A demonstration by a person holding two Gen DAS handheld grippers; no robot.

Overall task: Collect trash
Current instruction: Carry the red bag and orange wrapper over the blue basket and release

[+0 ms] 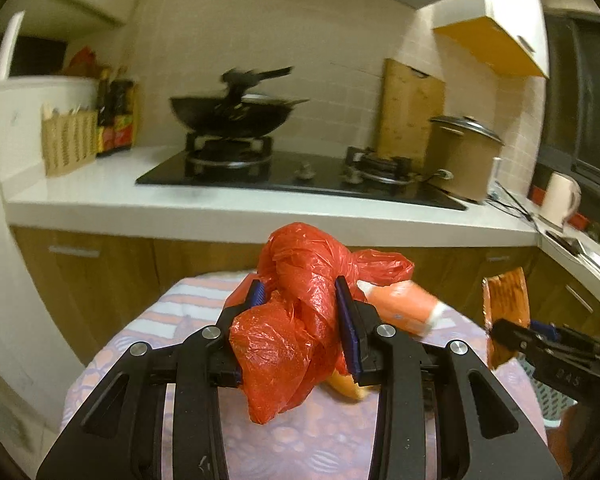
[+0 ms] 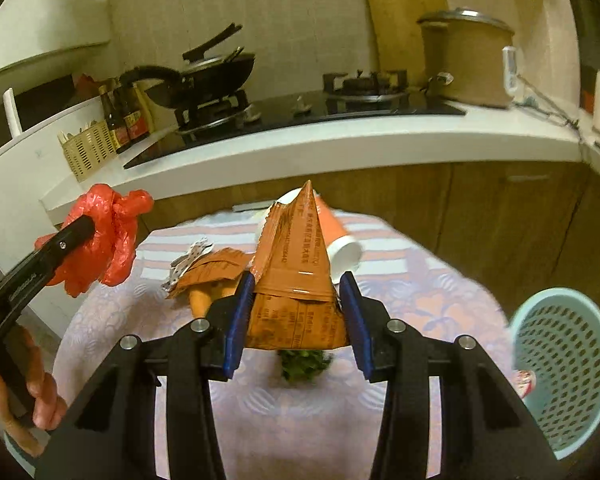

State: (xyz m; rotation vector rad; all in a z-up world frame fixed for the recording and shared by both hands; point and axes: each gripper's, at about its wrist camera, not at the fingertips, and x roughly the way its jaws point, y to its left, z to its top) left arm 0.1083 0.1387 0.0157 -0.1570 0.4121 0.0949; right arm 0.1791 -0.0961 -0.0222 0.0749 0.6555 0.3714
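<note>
Left wrist view: left gripper (image 1: 300,312) clamps the red plastic bag (image 1: 296,320), loose folds drooping beneath; these may slip free. Right wrist view: right gripper (image 2: 298,312) pinches the orange wrapper (image 2: 296,276); the mesh bin (image 2: 564,368) stands rightward, so a misjudged release lands outside.

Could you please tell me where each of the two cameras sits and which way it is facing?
Left wrist: sits on the left hand-held gripper, looks along its fingers, which clamp a red plastic bag, towards the kitchen counter.
Right wrist: sits on the right hand-held gripper, which holds an orange wrapper, facing the cloth-covered table; a hand shows at left.
Shared: bag, wrapper, orange cup, wok, each other's gripper.
</note>
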